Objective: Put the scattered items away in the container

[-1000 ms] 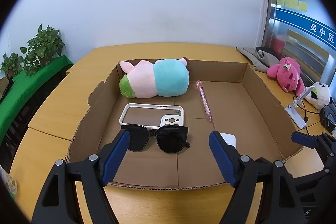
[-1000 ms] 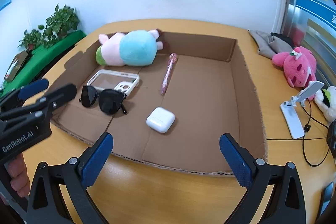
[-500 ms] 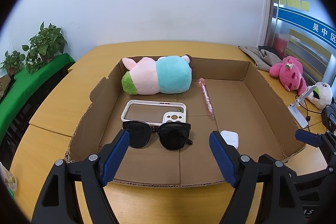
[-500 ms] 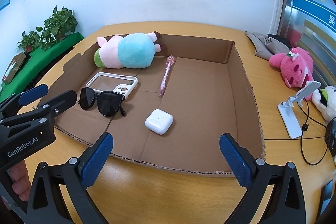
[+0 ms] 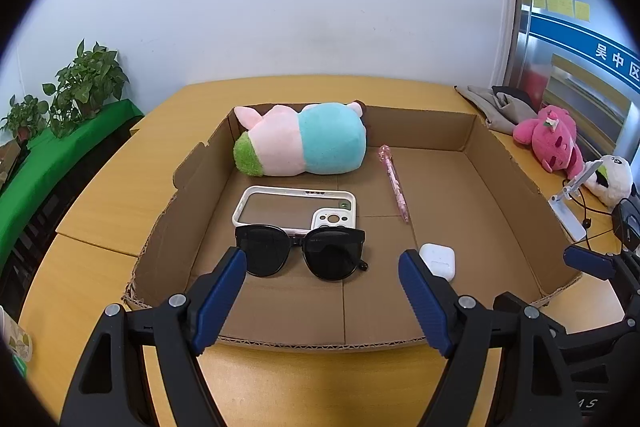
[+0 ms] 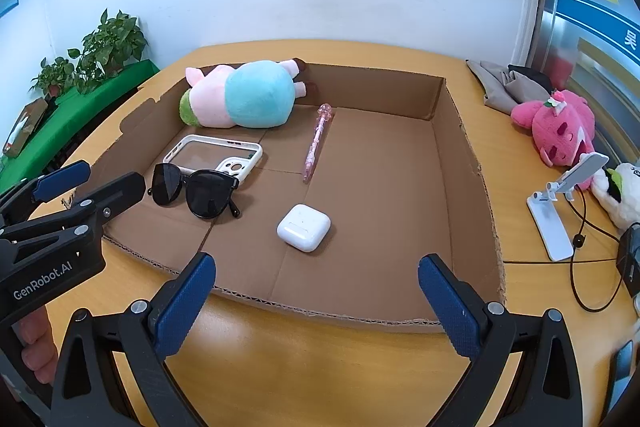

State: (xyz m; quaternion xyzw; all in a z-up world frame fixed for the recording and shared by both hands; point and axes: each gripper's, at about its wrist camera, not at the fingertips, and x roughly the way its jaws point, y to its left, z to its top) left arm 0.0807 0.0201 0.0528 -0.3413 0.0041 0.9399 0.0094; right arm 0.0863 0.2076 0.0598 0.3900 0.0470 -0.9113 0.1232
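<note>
A shallow cardboard tray (image 5: 516, 183) (image 6: 460, 131) lies on the wooden table. In it are a pastel plush toy (image 5: 304, 141) (image 6: 244, 101), a white phone case (image 5: 294, 207) (image 6: 216, 157), black sunglasses (image 5: 300, 255) (image 6: 196, 189), a pink pen (image 5: 394, 183) (image 6: 316, 143) and a white earbud case (image 5: 438, 261) (image 6: 304, 221). My left gripper (image 5: 322, 301) is open and empty, above the tray's near edge. My right gripper (image 6: 316, 301) is open and empty, above the near edge too. The left gripper also shows at the left of the right wrist view (image 6: 76, 187).
Right of the tray are a pink plush (image 5: 552, 139) (image 6: 560, 127), a white plush (image 5: 612, 179), a white phone stand (image 6: 556, 203) with a black cable, and folded grey cloth (image 6: 508, 83). Potted plants (image 5: 84, 79) stand on a green shelf at the left.
Both grippers have drawn back and up from the tray, so its contents look smaller and farther. Nothing in the tray has moved. Both stay open.
</note>
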